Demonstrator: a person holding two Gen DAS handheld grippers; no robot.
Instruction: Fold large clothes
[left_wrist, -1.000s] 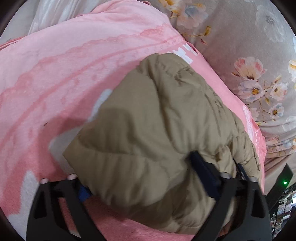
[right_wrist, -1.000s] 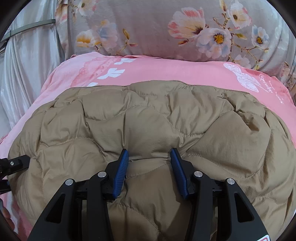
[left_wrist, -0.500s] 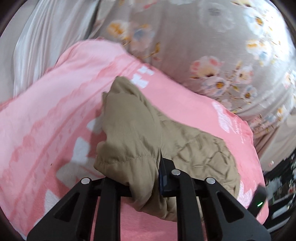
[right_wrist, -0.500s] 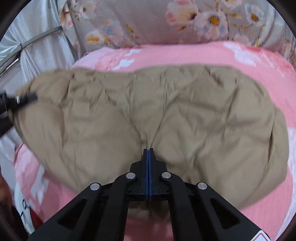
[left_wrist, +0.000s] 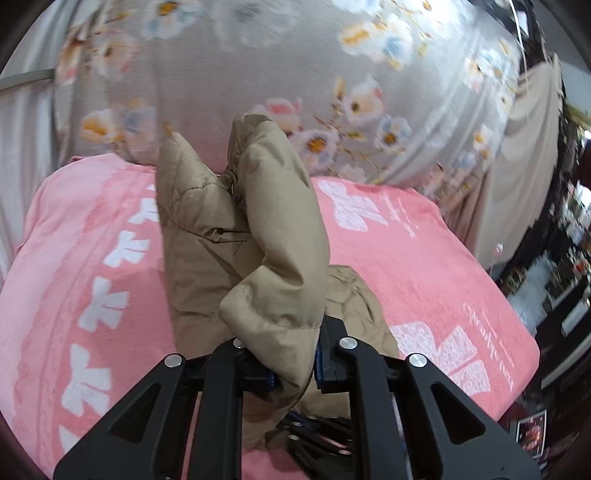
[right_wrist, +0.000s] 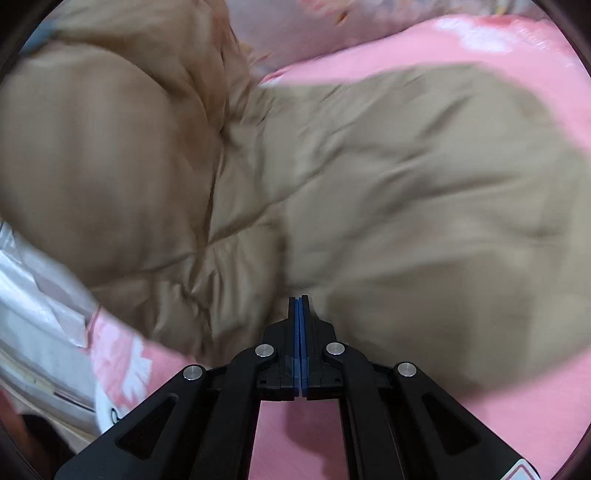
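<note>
A tan quilted puffer jacket (left_wrist: 240, 236) is lifted above a pink bed cover (left_wrist: 424, 251). My left gripper (left_wrist: 293, 363) is shut on a thick fold of the jacket, which stands up in front of the camera. In the right wrist view the jacket (right_wrist: 369, 184) fills most of the frame, blurred by motion. My right gripper (right_wrist: 299, 317) is shut with its blue pads together, pinching the jacket's near edge. The other gripper's linkage shows under the fold in the left wrist view.
A grey floral cloth (left_wrist: 295, 74) hangs behind the bed. The pink cover has white bow prints (left_wrist: 103, 302). A beige cloth (left_wrist: 528, 147) and dark shelving stand at the right. White plastic and paper (right_wrist: 37, 314) lie at the left of the bed.
Both grippers closed on the jacket and lifted it off the bed. The jacket has swung up and bunched, and both cameras have tilted.
</note>
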